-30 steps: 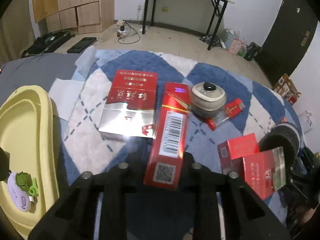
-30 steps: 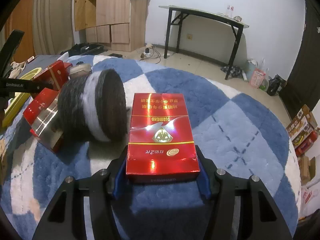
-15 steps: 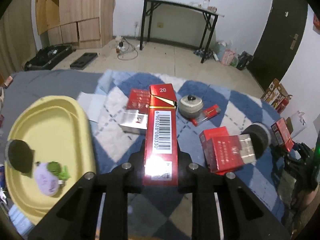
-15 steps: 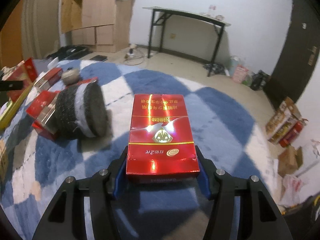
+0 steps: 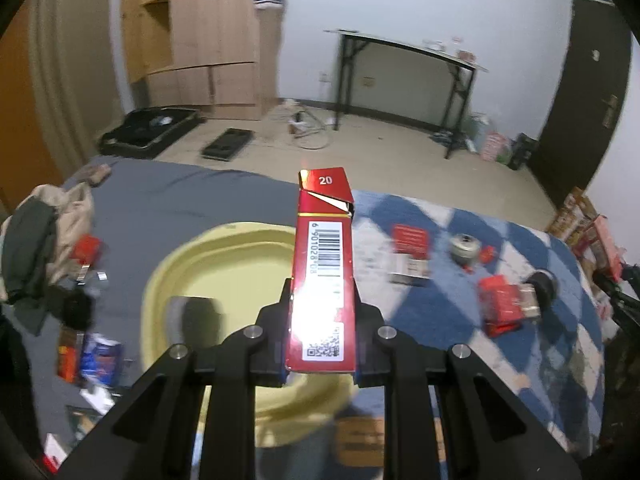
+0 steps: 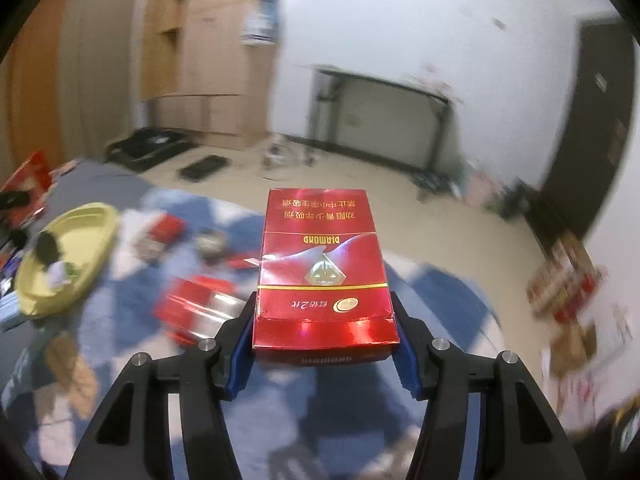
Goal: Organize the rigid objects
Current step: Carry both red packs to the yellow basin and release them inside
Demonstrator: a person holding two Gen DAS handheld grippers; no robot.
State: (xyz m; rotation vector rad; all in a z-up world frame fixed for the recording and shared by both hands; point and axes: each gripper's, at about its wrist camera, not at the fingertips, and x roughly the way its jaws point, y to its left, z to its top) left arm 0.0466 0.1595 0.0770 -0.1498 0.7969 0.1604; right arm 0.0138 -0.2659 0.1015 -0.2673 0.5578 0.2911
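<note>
On my far left a heap of clothes [image 5: 38, 236] and some small clutter lie on the grey cover, well away from what matters. Next comes the yellow tray [image 5: 244, 268], and my left gripper [image 5: 322, 364] hangs above its right side, clamped on the narrow edges of a red barcode pack [image 5: 323, 276] whose lid end, marked 20, points away from me. I judge this is the carry-and-place step: the pack belongs in that tray. To do it well I should bring the gripper down low over bare yellow, clear of the dark item [image 5: 196, 320] already in the tray, tip the pack flat, and only then let the jaws part, so it does not tumble or bounce over the rim.

Further right, on the blue and white checked rug [image 5: 452, 292], more red packs [image 5: 500, 308], a small round tin [image 5: 464, 245] and a dark roll [image 5: 542, 286] wait, blurred.

My right gripper [image 6: 325, 344] is closed on the wide Diamond pack [image 6: 322, 276], held level in the air above the rug, with the tray off to its left in that view. I would keep this one steady and high, apart from the left gripper, until the tray is free for its turn
</note>
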